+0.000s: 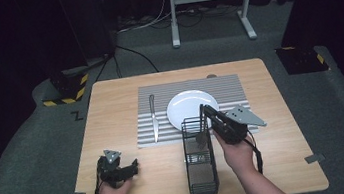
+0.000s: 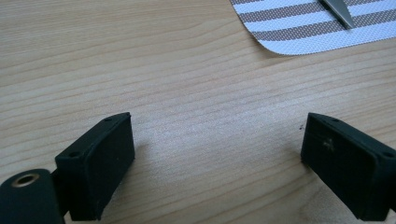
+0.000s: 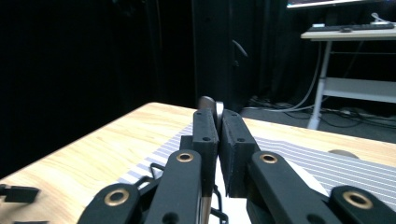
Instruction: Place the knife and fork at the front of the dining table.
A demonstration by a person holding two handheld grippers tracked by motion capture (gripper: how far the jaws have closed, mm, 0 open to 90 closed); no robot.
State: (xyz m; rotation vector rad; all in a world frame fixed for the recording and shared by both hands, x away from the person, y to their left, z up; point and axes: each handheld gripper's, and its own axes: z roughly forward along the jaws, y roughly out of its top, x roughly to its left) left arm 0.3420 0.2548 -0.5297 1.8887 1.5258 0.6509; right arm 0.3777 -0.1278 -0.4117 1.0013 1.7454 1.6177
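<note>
Though beside plate (image 1: 191,105), basket (image 1: 202,173) unobstructed

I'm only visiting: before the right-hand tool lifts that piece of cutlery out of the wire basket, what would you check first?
1. Fingers of the right gripper pressed shut on the utensil: ok.
2. Utensil's lower end free of the wire basket: cannot tell; it stands inside the wires.
3. Which utensil it is: cannot tell.
4. Left gripper open, holding nothing, apart from the basket: ok.
5. Knife lying on the placemat, left of the plate: ok.
6. Bare placemat right of the plate: cannot tell; the right gripper covers part of it.
</note>
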